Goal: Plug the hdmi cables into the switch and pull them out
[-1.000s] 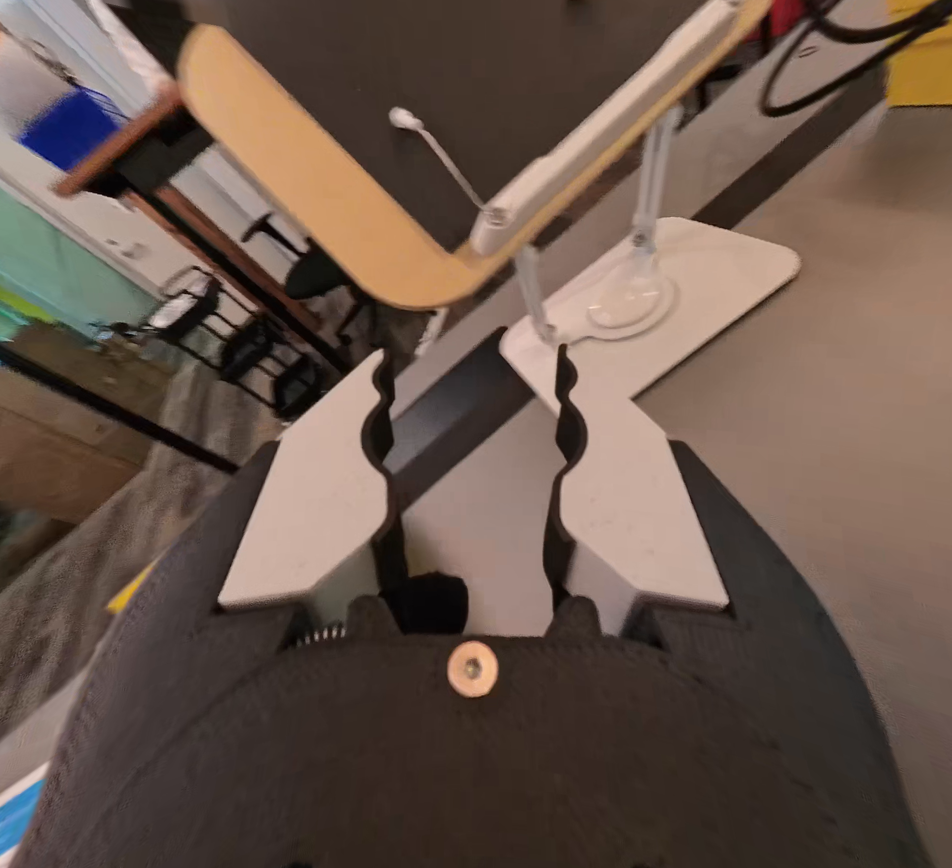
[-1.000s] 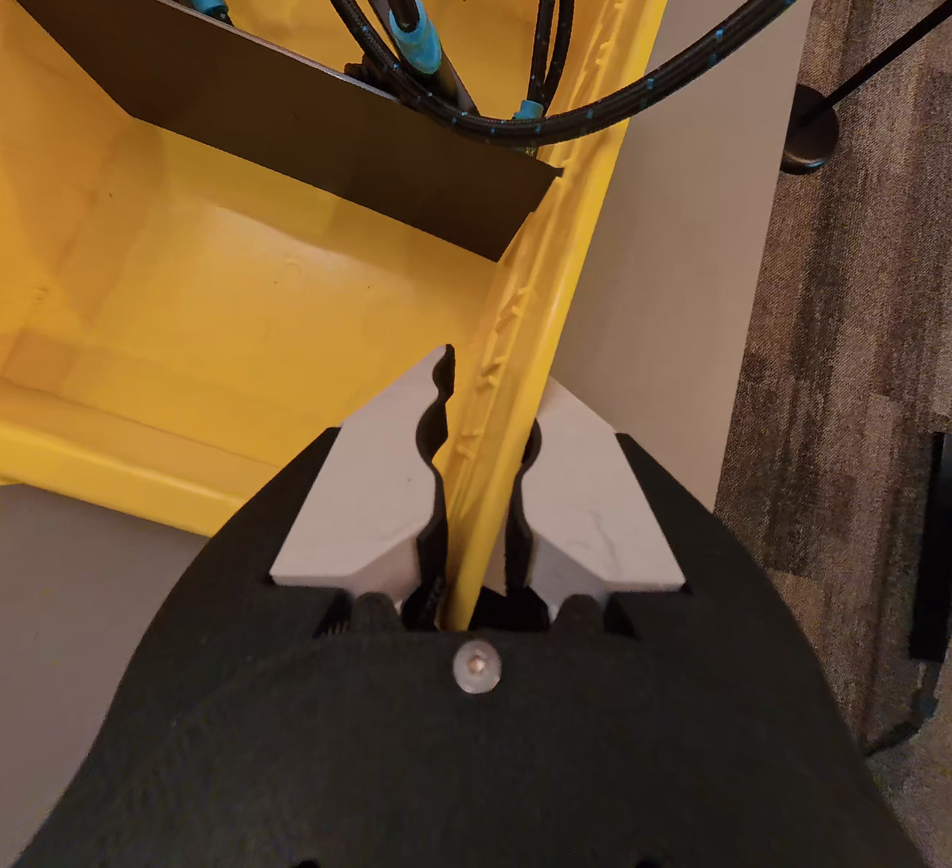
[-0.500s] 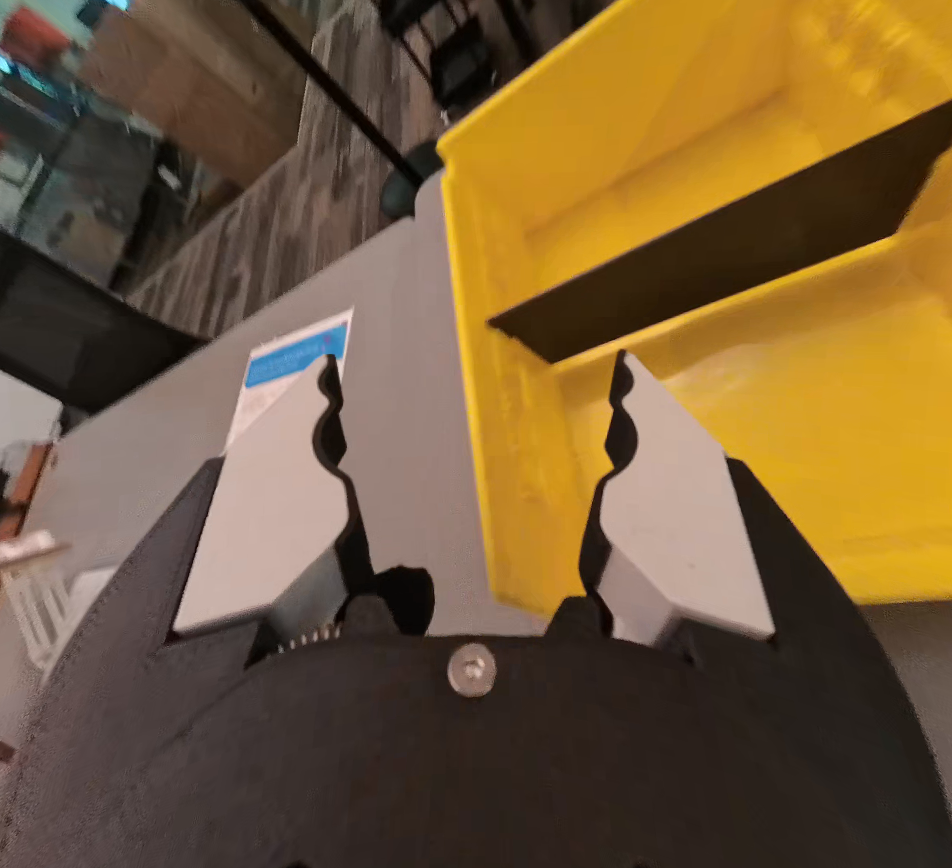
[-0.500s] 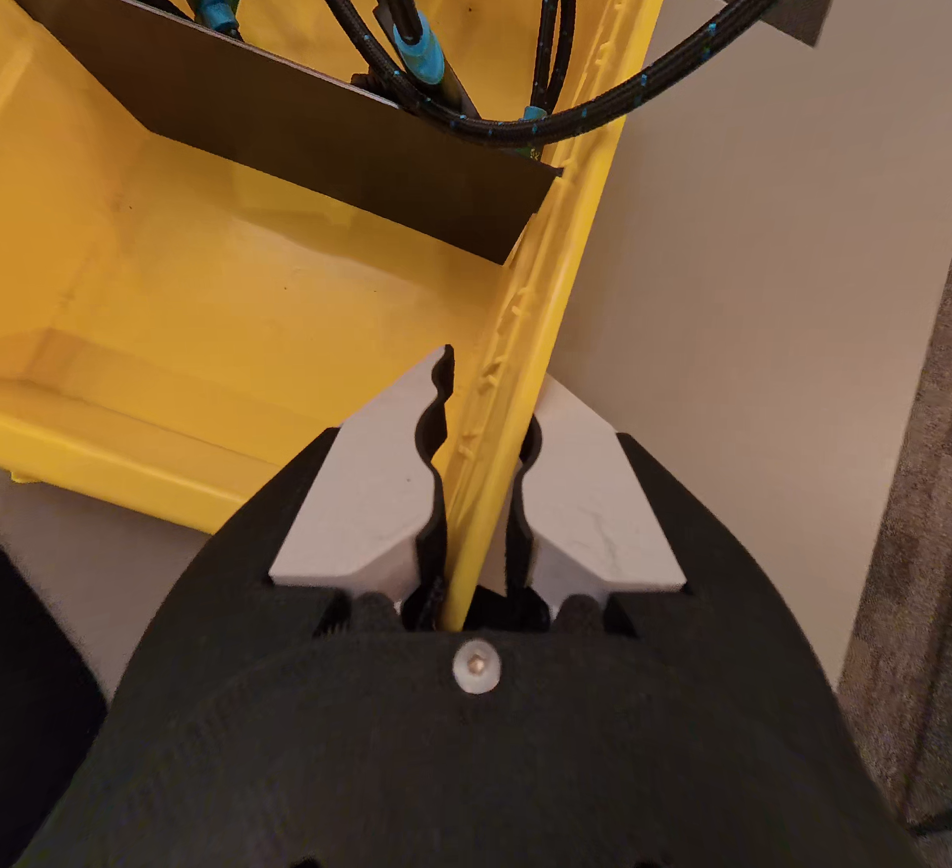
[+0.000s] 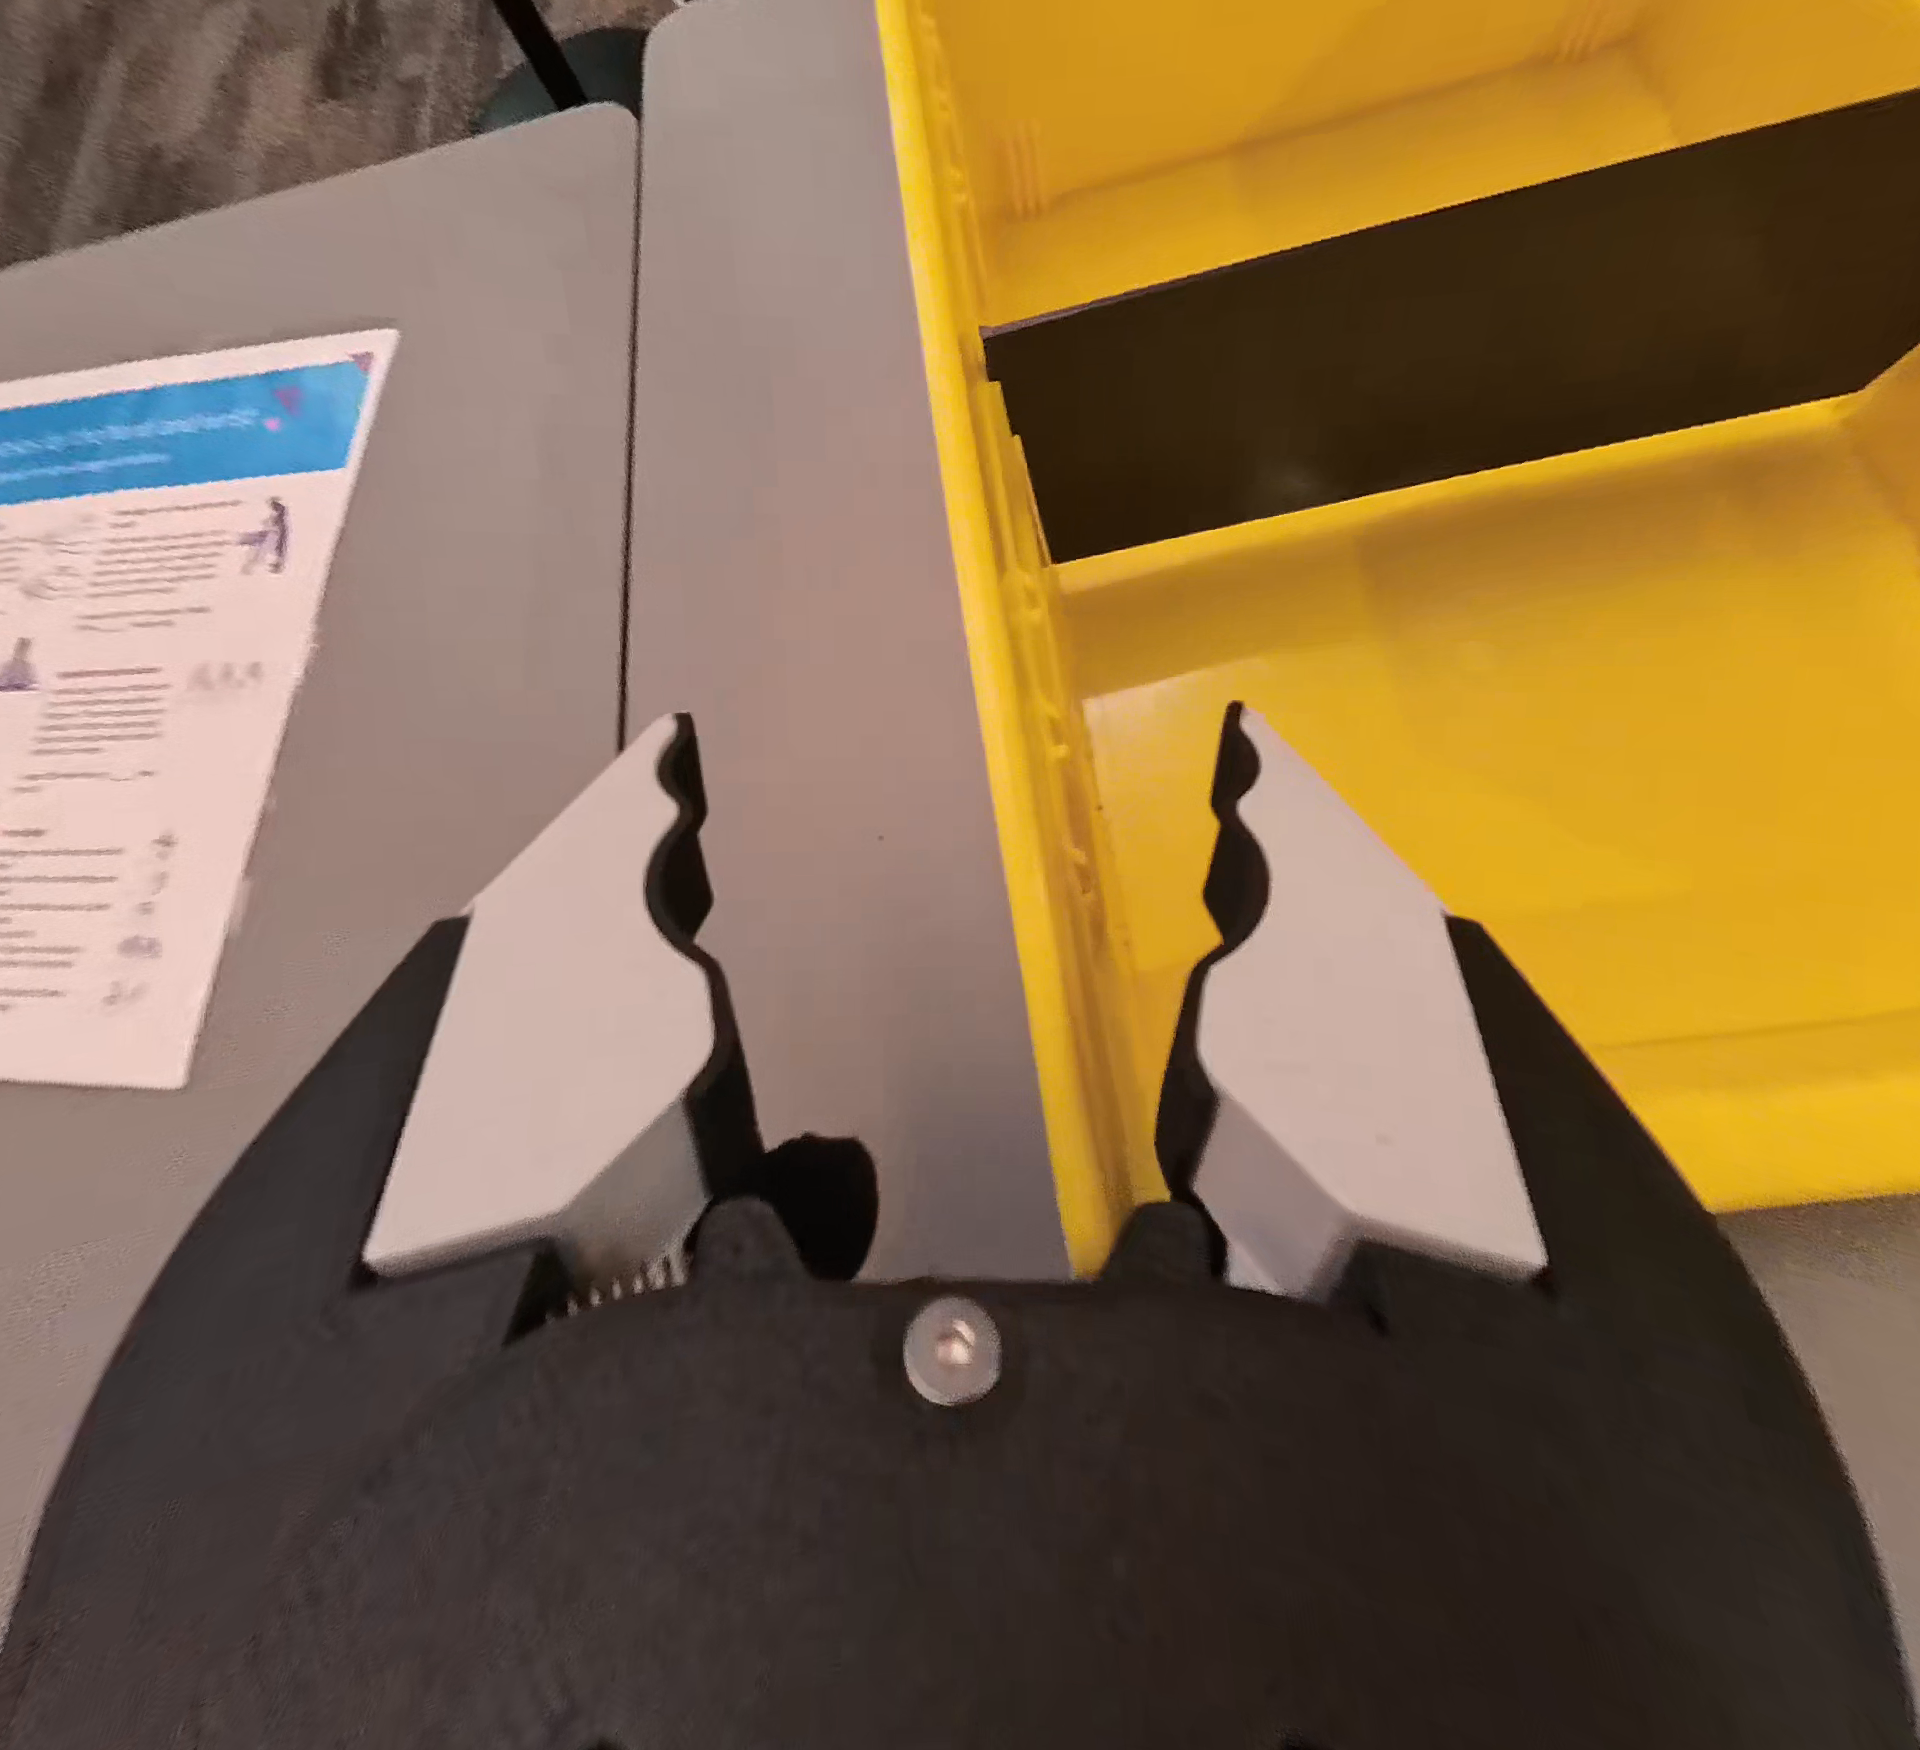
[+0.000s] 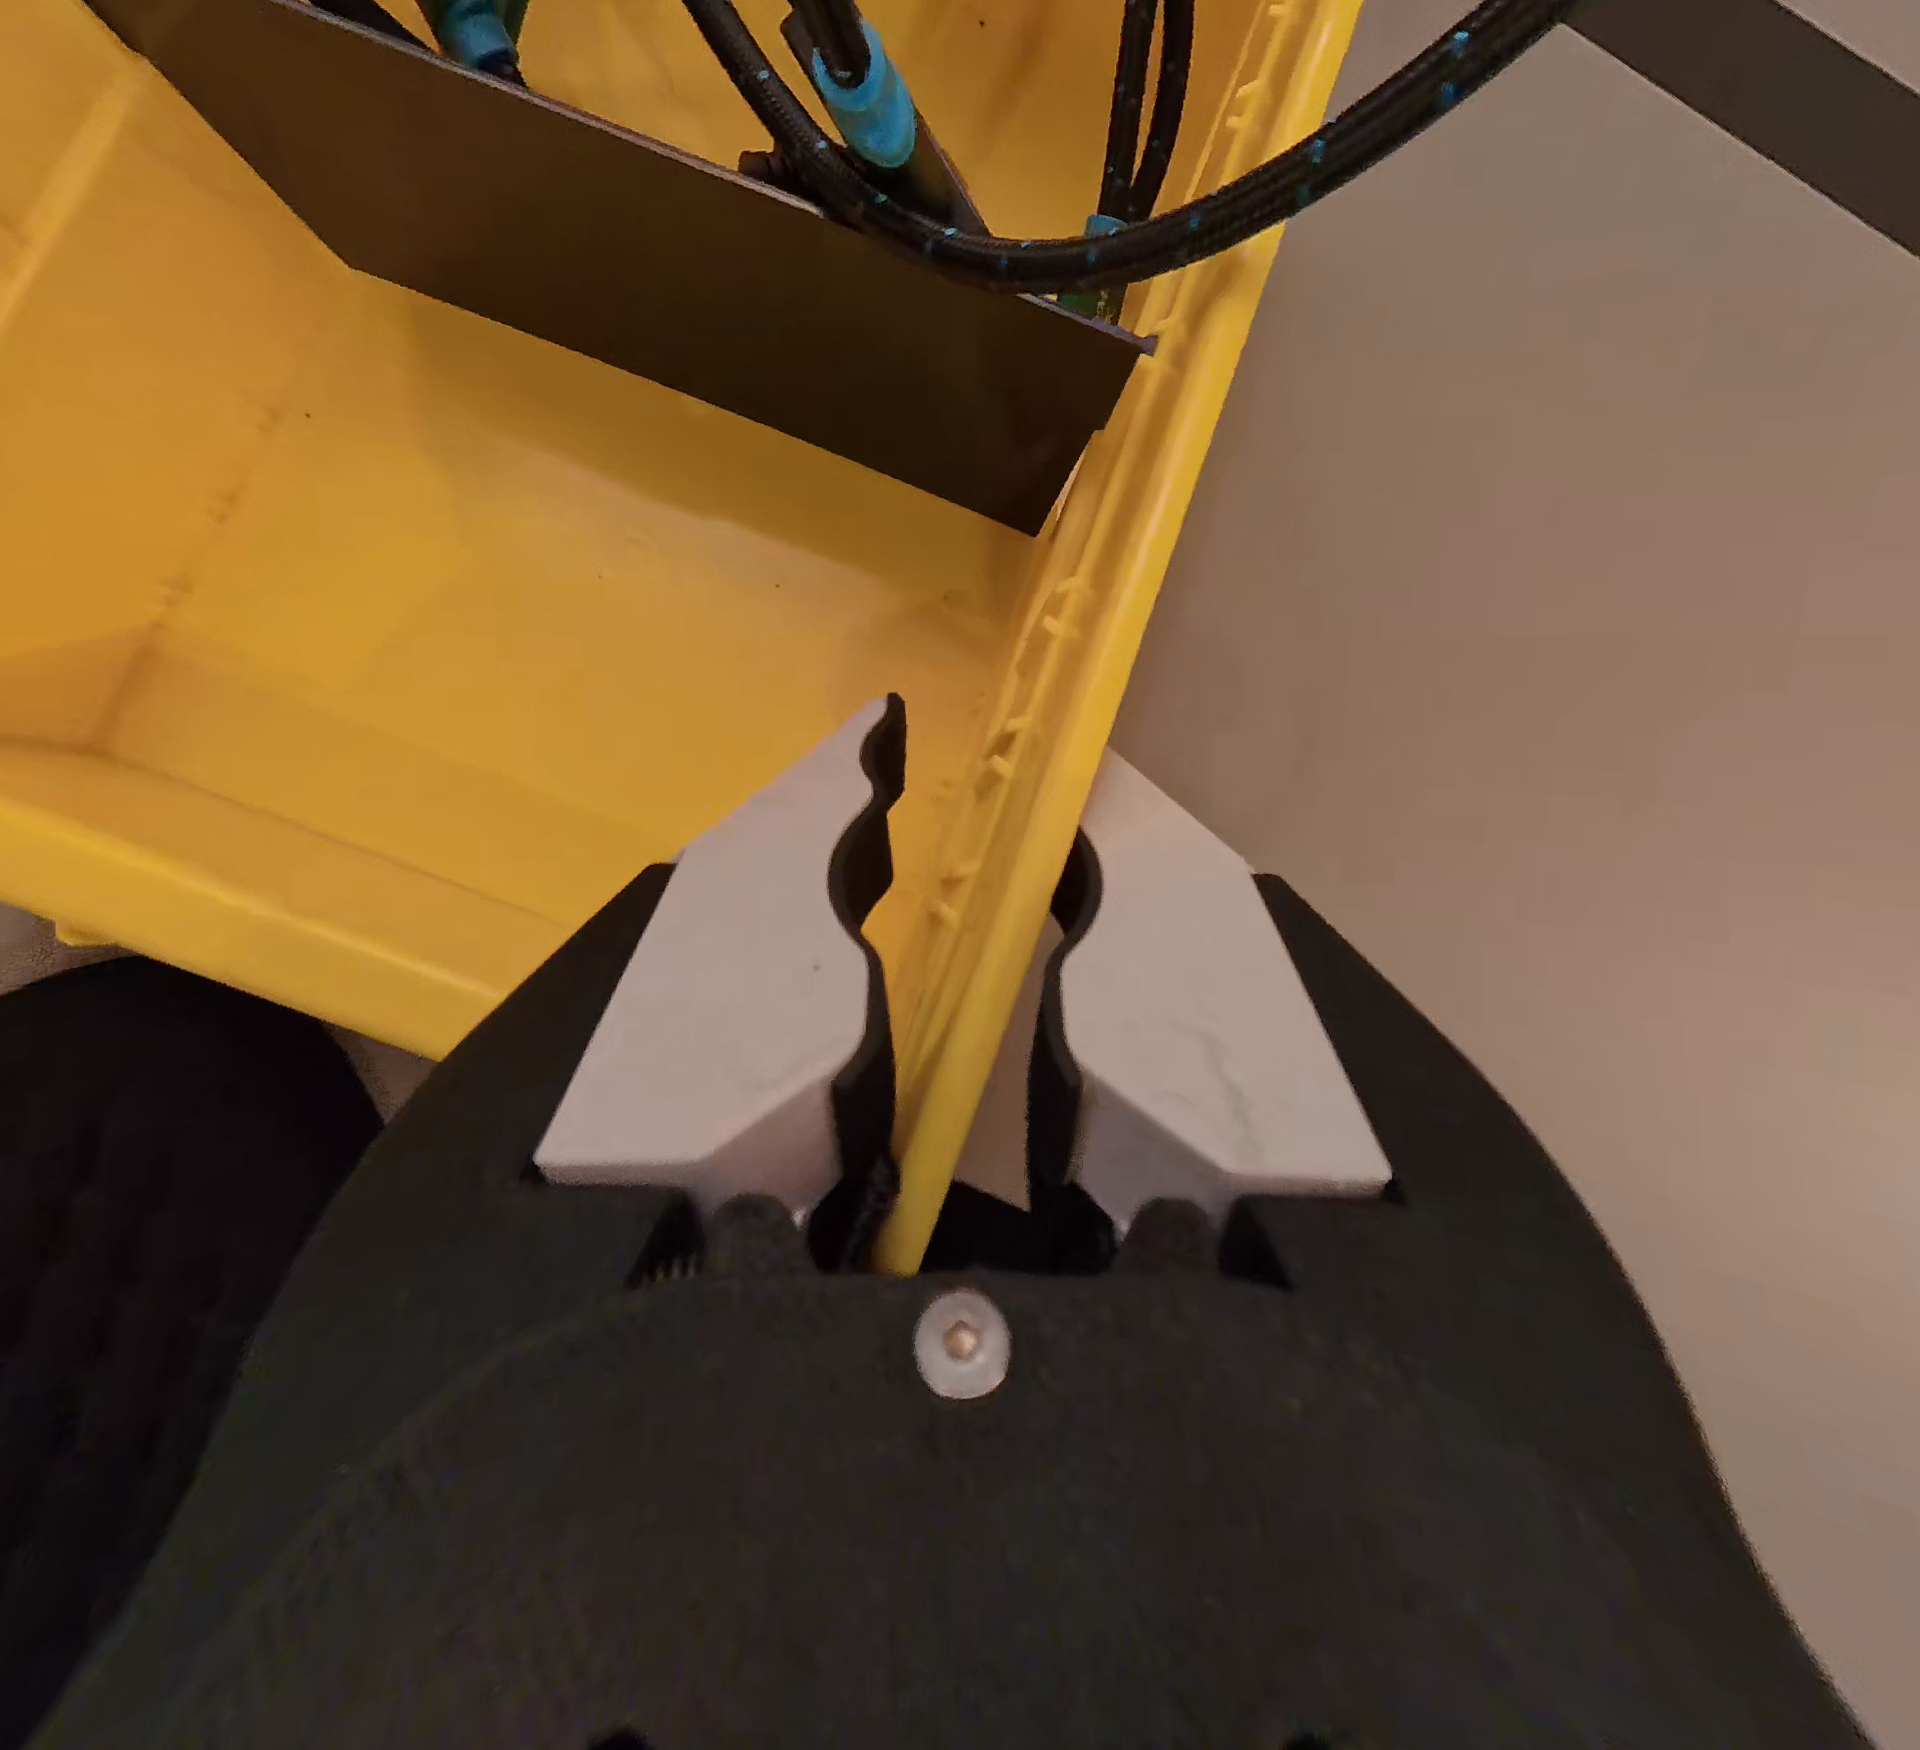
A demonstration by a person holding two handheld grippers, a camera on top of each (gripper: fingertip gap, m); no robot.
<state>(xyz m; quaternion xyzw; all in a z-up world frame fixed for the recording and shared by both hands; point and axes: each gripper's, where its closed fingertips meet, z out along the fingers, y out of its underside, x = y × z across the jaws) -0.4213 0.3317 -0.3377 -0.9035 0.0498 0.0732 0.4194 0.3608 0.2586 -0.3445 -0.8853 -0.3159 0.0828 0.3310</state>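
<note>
Grey tabletop point(image 5: 790, 557) carries one yellow bin point(image 6: 436, 620). Right gripper point(image 6: 987, 827) pinches its side wall; left gripper point(image 5: 956, 869), spread wide, straddles the opposite wall. Several braided cables point(image 6: 727, 27) lie behind one black divider point(image 6: 665, 318).

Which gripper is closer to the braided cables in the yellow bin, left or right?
Right. The right gripper is shut on the yellow bin wall, with the braided cables just beyond the black divider. The left gripper straddles the opposite wall, open; no cables show there.
</note>
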